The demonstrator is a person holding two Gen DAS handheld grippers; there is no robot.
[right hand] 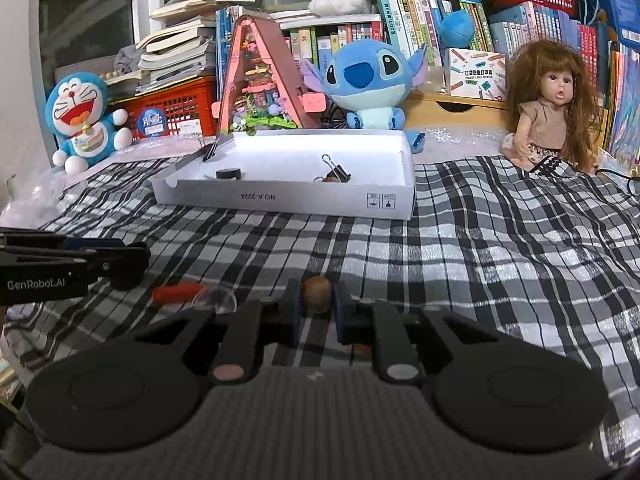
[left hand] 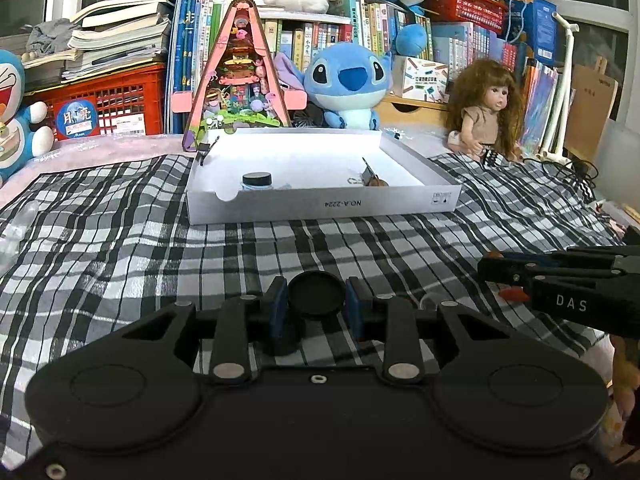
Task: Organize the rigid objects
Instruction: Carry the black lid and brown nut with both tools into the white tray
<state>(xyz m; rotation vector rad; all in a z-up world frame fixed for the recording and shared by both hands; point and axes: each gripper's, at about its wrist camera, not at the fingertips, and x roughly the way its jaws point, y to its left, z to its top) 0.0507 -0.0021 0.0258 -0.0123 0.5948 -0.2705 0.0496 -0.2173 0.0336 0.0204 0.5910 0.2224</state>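
Note:
My left gripper point(left hand: 317, 307) is shut on a black round cap point(left hand: 316, 294), held just above the plaid cloth. My right gripper point(right hand: 317, 304) is shut on a small brown ball point(right hand: 317, 293). Each gripper shows at the edge of the other's view: the right gripper point(left hand: 496, 270) at the right, the left gripper point(right hand: 136, 260) at the left. Ahead lies a shallow white box point(left hand: 320, 204) holding a black-capped jar point(left hand: 257, 181), a binder clip point(right hand: 331, 171) and a brown piece point(left hand: 378, 182). A red item point(right hand: 178, 293) and a clear plastic piece point(right hand: 214, 300) lie on the cloth between the grippers.
The plaid cloth point(left hand: 140, 248) covers the work surface. Behind the box stand a pink triangular dollhouse point(left hand: 239, 80), a blue plush point(left hand: 348, 84), a doll point(left hand: 486, 110), a Doraemon plush point(right hand: 82, 116), red crates point(left hand: 116, 100) and shelves of books. Clear plastic wrap point(left hand: 16, 232) lies at the far left.

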